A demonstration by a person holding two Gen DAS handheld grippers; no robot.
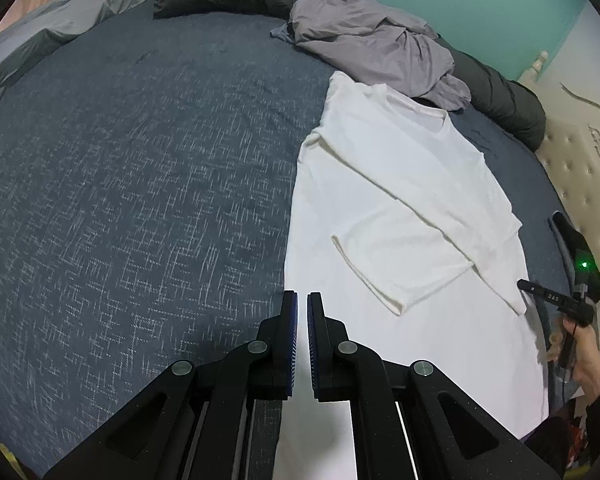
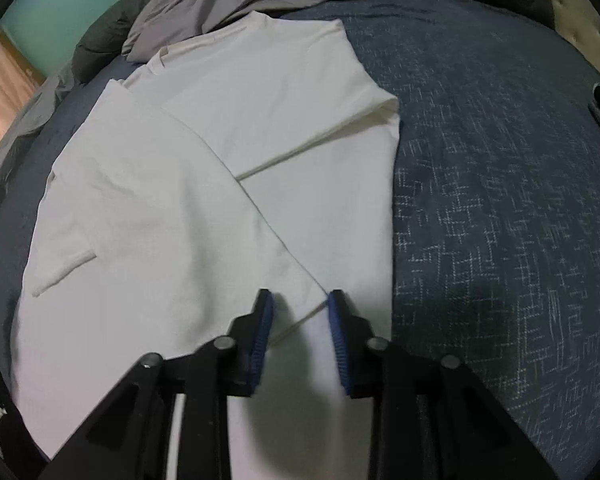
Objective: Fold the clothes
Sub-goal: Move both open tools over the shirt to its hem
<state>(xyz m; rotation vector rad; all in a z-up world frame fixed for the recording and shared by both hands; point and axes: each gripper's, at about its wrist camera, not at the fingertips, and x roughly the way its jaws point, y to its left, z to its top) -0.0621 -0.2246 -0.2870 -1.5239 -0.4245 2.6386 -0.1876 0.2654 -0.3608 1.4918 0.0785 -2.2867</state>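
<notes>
Right claw (image 2: 300, 312) hangs parted over a folded-in edge of the white T-shirt (image 2: 204, 184); left claw (image 1: 302, 312) is nearly closed, holding nothing. Shirt lies flat on the bed (image 1: 140, 160), both sleeves folded in; lengthwise folds apparently remain.

the white t-shirt (image 1: 400, 200) is soft matt knit cloth. the bed (image 1: 140, 160) wears rough, flecked navy weave. the grey garment (image 1: 372, 40) looks thin and crumpled. the left hand-held gripper (image 1: 302, 308) is matt black plastic with ribbed blue pads (image 1: 293, 344).
</notes>
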